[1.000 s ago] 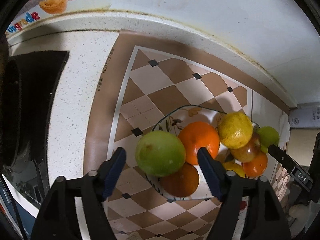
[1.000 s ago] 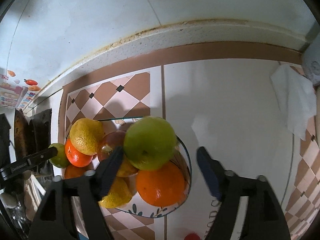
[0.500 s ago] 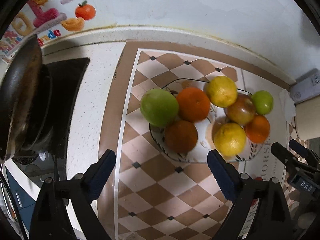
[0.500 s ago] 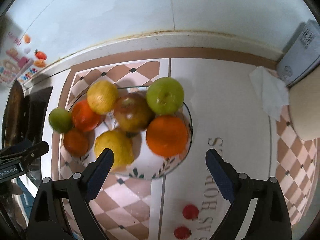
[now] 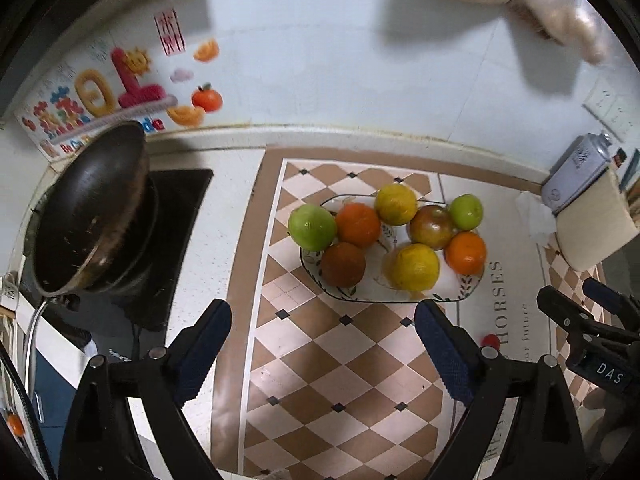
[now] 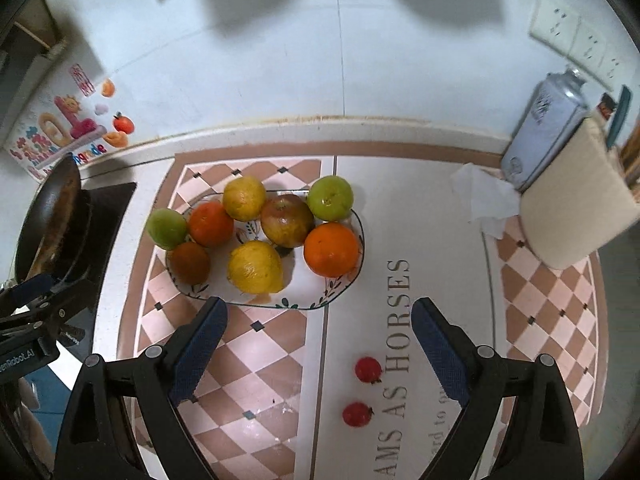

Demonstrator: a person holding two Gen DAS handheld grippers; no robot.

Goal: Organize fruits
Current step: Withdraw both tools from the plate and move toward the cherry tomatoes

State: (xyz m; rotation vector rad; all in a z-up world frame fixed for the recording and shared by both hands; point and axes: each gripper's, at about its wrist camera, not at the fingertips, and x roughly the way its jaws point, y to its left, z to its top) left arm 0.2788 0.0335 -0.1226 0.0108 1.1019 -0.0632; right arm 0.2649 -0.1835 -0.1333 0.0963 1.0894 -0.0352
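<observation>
Reading across from the left, ahead of the left gripper (image 5: 322, 346), whose jaws stand spread with nothing between them, a green fruit (image 5: 312, 227) sits at the plate's (image 5: 456, 294) left end, hanging partly over the rim. It touches an orange (image 5: 357, 225) and a darker orange fruit (image 5: 343, 265) beside it. Round and smooth-skinned, these would likely roll or slip under a glancing pinch; pads across the widest part, from either side, look safest.

Mid-plate, ahead of both grippers, lie two yellow citrus (image 6: 255, 267), one behind the other, and a reddish-brown apple (image 6: 287, 221). They seem firm and moderately heavy, though hard squeezing might bruise them.

At the right end, ahead of the right gripper (image 6: 318, 346), also spread wide and empty, sit a second green fruit (image 6: 330, 198) and a large orange (image 6: 331, 249), touching.

Just beyond the right gripper's fingers on the mat lie two small red fruits (image 6: 368, 369), off the plate, light and probably soft, needing a gentle pinch.
</observation>
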